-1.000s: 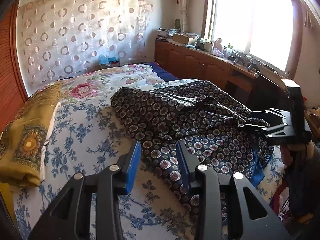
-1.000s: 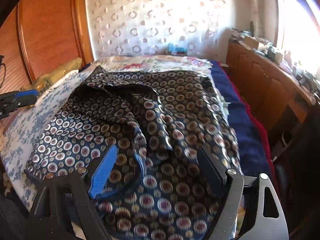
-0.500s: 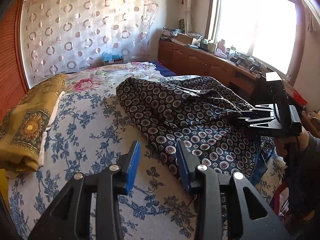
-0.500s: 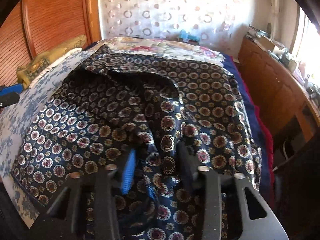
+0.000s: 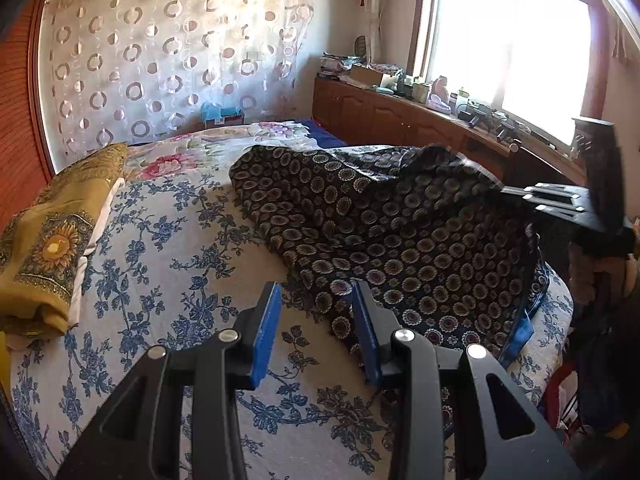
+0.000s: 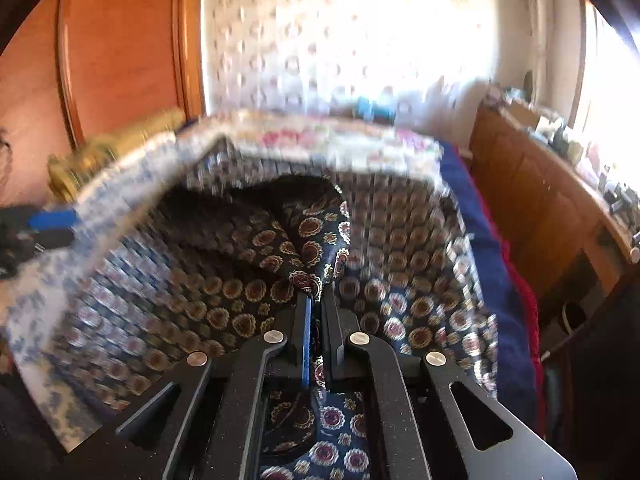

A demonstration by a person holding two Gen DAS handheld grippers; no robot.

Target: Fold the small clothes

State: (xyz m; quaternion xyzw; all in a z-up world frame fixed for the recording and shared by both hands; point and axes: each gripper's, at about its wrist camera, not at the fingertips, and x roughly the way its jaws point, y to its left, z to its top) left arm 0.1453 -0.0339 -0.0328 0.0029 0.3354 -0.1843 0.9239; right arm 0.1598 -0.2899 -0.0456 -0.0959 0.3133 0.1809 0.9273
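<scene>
1. Now, right claw: jaws have just been closing; clamped on a fold of the dark patterned garment.
2. Garment: on the bed, pinched edge lifted.
3. Left claw: part-open, empty, over the garment's near edge.
4. Reading: fold under way.

The right gripper was seen clamped, its jaws having just been closing, a fold of cloth pinched between them. The left gripper was held partly open, nothing gripped.
</scene>
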